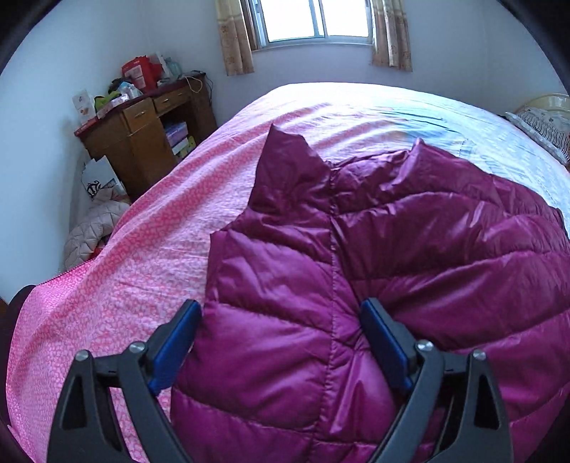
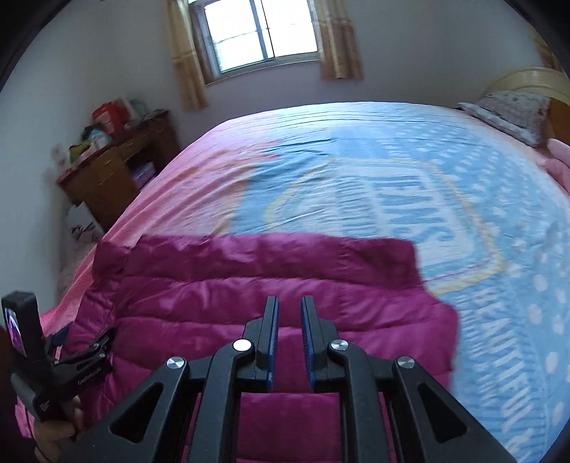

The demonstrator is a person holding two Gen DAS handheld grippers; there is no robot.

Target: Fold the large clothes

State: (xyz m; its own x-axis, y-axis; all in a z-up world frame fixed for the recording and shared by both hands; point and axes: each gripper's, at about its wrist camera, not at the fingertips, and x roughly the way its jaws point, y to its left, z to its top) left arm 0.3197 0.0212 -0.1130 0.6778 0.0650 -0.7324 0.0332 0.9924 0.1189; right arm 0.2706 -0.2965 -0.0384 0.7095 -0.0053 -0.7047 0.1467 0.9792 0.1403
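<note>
Plainly, large white letters run across the blue part of the bedspread [image 2: 356, 149], too blurred to read surely. A quilted, shiny magenta jacket [image 1: 356, 249] lies flat on the bed's pink patterned side. Left gripper [image 1: 281, 342] jaws stand wide apart over its puffy panels; right gripper [image 2: 289, 342] jaws sit nearly together, holding nothing.

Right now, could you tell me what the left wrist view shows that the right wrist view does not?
Only the left wrist view shows the jacket's collar, its centre seam, and the open left gripper straddling the padding. Only the right wrist view shows the blue lettered middle of the bedcover and the near-shut right gripper holding nothing. Both show the magenta jacket, the wooden desk and the window.
</note>
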